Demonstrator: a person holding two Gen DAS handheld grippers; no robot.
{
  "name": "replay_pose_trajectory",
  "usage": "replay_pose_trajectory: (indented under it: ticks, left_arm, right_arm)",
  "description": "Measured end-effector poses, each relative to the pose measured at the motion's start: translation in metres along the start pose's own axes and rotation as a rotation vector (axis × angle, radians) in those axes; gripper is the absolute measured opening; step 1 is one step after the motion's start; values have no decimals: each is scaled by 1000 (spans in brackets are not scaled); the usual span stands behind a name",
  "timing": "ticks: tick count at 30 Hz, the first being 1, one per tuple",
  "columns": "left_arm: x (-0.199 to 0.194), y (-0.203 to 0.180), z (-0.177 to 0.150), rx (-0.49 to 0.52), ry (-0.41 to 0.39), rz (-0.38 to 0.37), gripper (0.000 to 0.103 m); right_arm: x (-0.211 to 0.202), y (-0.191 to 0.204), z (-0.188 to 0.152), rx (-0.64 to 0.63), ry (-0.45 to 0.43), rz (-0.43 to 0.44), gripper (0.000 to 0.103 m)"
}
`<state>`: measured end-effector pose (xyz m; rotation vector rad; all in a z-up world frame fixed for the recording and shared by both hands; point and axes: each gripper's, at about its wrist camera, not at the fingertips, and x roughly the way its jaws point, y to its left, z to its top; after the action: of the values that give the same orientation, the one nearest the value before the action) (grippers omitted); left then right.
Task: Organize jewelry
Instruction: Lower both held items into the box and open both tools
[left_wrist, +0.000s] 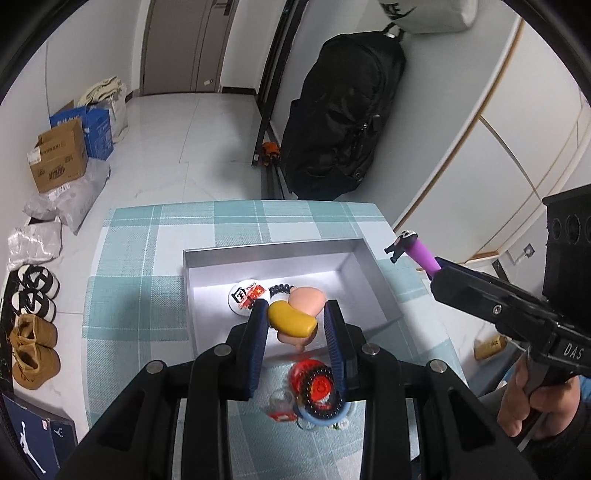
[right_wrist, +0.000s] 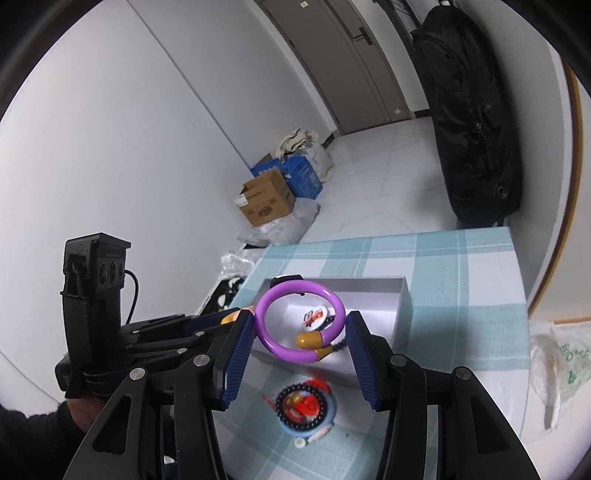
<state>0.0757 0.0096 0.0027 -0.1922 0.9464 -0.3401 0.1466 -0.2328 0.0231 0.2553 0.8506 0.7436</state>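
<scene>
I am holding two items above the grey box (left_wrist: 364, 273). Left gripper (left_wrist: 295, 332): pinching one peach-and-yellow trinket (left_wrist: 295, 321). Right gripper (right_wrist: 301, 339): pinching one purple coiled bracelet (right_wrist: 295, 321), contact with the right finger unclear. I am judging the risk: a loose grip could let the bracelet drop outside the box wall. Already in the box: one badge (left_wrist: 245, 295), one dark bead string (left_wrist: 280, 288). I am leaving one tangled pile (left_wrist: 314, 395) on the checked cloth (left_wrist: 129, 295), pieces uncountable.

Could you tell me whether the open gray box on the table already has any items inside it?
Yes, the gray box already holds a round badge and a dark beaded bracelet on its white floor.
</scene>
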Motion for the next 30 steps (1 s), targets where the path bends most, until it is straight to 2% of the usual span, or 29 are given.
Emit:
replay_pose_trajectory:
  ticks: [14,30]
  left_arm:
    - [29,20,22,-69,57,-12,25]
    - [45,26,25,-104,113,-25,25]
  right_arm:
    - [41,-19,21,40,62,6,50]
    - [64,-29,19,66,132,-16,50]
